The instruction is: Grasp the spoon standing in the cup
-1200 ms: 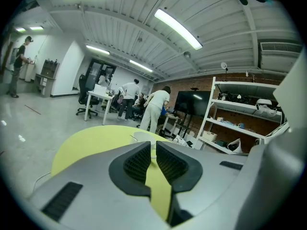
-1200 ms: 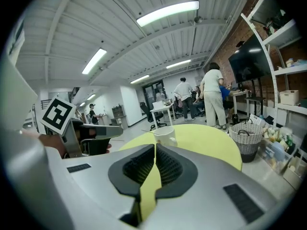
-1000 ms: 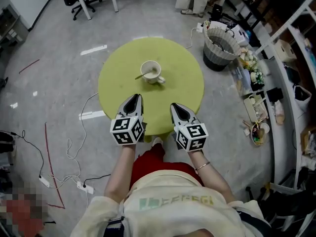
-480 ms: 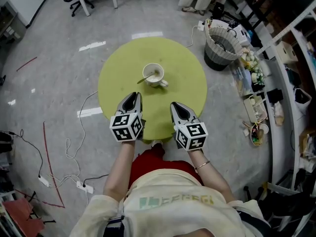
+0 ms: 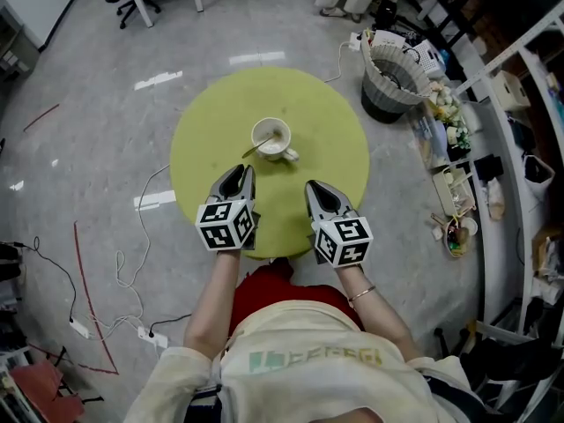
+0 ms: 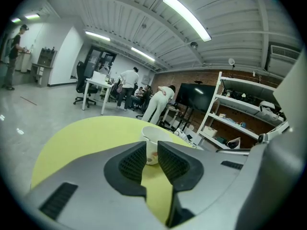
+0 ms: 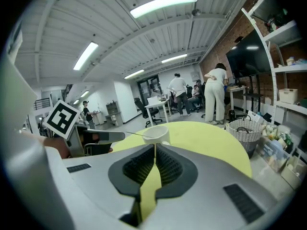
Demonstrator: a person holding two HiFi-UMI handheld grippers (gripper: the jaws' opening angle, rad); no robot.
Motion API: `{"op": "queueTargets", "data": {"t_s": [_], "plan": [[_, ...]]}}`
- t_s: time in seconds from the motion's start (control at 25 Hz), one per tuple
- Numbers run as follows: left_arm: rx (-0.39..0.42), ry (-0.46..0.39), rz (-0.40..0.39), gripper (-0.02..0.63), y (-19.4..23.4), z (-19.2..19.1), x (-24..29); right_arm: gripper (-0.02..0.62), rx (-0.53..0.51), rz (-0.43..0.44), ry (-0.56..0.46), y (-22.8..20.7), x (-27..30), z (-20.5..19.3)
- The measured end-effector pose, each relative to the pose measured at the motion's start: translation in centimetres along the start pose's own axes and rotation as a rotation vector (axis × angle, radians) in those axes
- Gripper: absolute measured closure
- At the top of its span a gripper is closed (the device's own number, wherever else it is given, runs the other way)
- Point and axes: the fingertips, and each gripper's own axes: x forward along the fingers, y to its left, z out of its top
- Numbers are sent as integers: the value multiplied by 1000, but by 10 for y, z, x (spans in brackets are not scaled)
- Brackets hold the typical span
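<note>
A white cup (image 5: 270, 137) stands near the middle of the round yellow-green table (image 5: 326, 122). A spoon (image 5: 251, 150) leans in it, with its handle sticking out to the left. Both grippers hover over the table's near edge, short of the cup and empty. My left gripper (image 5: 239, 174) points at the cup (image 6: 153, 135), which shows through the narrow gap between its slightly parted jaws (image 6: 152, 151). My right gripper (image 5: 315, 189) has its jaws almost touching (image 7: 154, 153). Beyond them I see the cup (image 7: 156, 133) and the thin spoon handle (image 7: 132, 134).
A wicker basket (image 5: 390, 82) stands on the floor past the table's right side. Shelving with clutter (image 5: 458, 139) runs along the right. Cables (image 5: 132, 271) trail over the floor at the left. Desks, chairs and people (image 6: 127, 87) are far behind.
The head view has drifted a little, so the table and cup sit slightly higher and to the left. Both grippers stay at the table's near edge.
</note>
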Motion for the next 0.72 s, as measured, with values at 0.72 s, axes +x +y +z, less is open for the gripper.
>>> {"op": "queueTargets", "data": {"t_s": [0.72], "plan": [[-49, 44, -15, 520, 11, 8, 52, 557, 24, -12, 38, -22, 33, 1]]}}
